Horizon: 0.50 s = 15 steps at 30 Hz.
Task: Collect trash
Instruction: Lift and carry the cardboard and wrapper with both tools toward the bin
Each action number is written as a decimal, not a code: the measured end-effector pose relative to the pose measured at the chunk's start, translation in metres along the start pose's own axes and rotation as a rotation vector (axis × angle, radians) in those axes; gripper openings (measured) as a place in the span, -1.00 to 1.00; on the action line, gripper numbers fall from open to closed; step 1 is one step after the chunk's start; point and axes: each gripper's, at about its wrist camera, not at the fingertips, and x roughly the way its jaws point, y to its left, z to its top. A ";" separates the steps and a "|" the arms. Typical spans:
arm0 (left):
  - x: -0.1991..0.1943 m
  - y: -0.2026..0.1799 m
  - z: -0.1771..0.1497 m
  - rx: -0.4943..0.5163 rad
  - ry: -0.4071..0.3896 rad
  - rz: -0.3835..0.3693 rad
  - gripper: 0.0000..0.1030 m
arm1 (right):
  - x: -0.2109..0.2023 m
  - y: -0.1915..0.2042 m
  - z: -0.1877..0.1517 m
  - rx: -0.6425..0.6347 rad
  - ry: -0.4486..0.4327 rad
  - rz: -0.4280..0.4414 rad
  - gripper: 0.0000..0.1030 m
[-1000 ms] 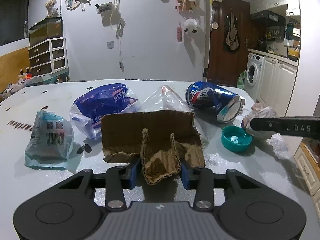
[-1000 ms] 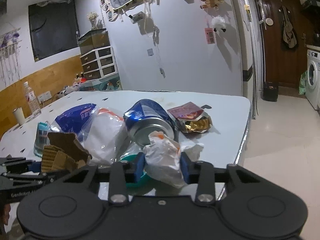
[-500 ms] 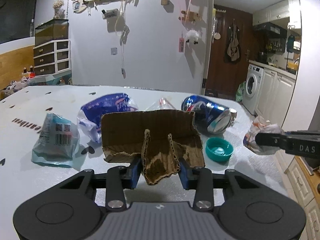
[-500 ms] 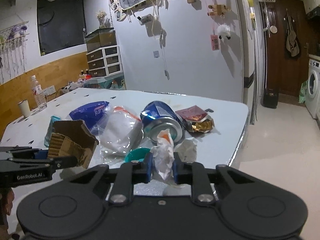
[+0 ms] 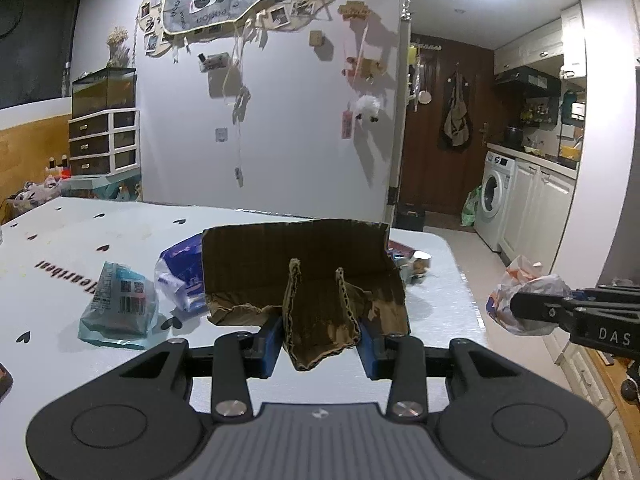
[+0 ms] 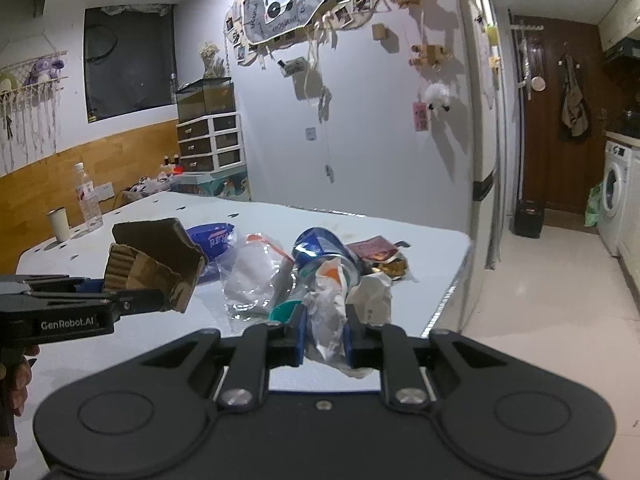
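Corrugated cardboard scrap [image 5: 304,276], torn and folded, sits clamped in the left tongs [image 5: 319,338]; right tongs [image 6: 325,336] pinch a crinkled plastic wrapper [image 6: 330,316], hiding the blue can [image 6: 320,248] on the table [image 6: 420,248].

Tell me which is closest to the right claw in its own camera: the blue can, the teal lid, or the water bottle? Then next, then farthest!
1. Teal lid: just ahead of the right claw, slightly left.
2. Blue can: behind the lid, mid-table.
3. Water bottle: far left, at the table's back edge.
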 end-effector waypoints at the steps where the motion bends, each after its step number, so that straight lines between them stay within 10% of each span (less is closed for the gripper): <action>1: -0.003 -0.004 0.000 0.002 -0.002 -0.003 -0.21 | -0.005 0.000 0.000 -0.003 -0.003 -0.005 -0.64; 15: -0.034 -0.073 -0.002 0.053 -0.025 -0.090 -0.21 | -0.081 -0.035 -0.010 0.022 -0.046 -0.104 -0.64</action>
